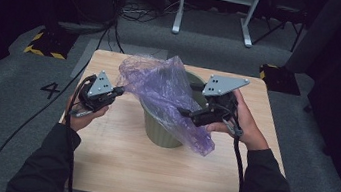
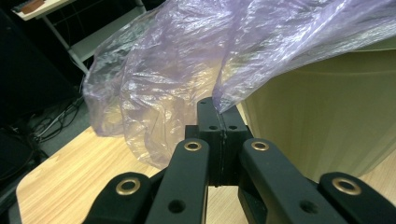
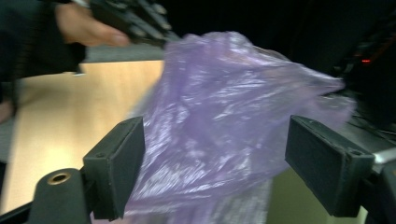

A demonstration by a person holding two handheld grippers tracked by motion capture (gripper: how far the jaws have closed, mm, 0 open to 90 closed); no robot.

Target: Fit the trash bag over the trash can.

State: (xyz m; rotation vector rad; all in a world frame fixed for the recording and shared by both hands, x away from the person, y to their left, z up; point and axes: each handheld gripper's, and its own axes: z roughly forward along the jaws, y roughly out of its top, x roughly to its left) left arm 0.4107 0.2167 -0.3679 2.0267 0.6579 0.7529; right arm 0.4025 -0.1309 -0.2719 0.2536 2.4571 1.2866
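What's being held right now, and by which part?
The left hand-held gripper is shut on an edge of the purple plastic bag. The right hand-held gripper is open around the bag, gripping nothing.

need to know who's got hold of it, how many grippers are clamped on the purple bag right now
1. The left gripper has its fingers shut on the purple bag's edge beside the green bin. The right gripper stands open around the bag, pressing nothing.
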